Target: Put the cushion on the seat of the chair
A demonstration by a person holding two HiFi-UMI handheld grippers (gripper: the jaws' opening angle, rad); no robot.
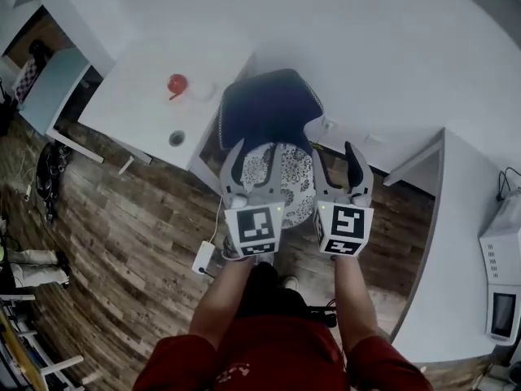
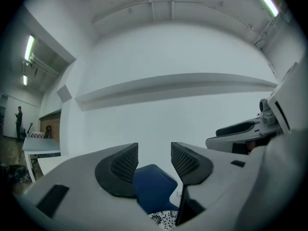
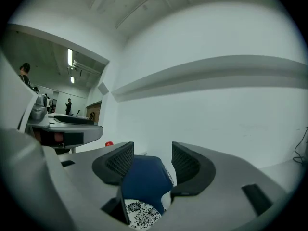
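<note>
- The person's red sleeves and bare forearms fill the bottom of the head view, each hand holding a gripper out over a wooden floor [image 1: 138, 218].
- The left gripper [image 1: 244, 163] has its jaws apart with nothing clamped between them. In the left gripper view [image 2: 154, 160] the gap shows only the blue chair back [image 2: 151, 184] beyond it, and a corner of the cushion [image 2: 163, 219] shows below the jaws.
- The right gripper [image 1: 335, 168] also stands with its jaws parted and empty. In the right gripper view [image 3: 152, 160] the chair back [image 3: 144, 182] fills the gap and the cushion [image 3: 139, 213] lies lower down.
- The cushion [image 1: 289, 177], white with a black floral pattern, lies on the seat of the blue chair [image 1: 269, 108], between the two grippers.
- A white table [image 1: 138, 104] stands just to the left of the chair. It carries a red object [image 1: 177, 83] and a small grey round thing [image 1: 177, 138].
- A white adapter [image 1: 203, 257] with a cord lies on the floor near the left gripper.
- A white appliance [image 1: 503, 300] sits on a white counter [image 1: 456, 243] at the right edge.
</note>
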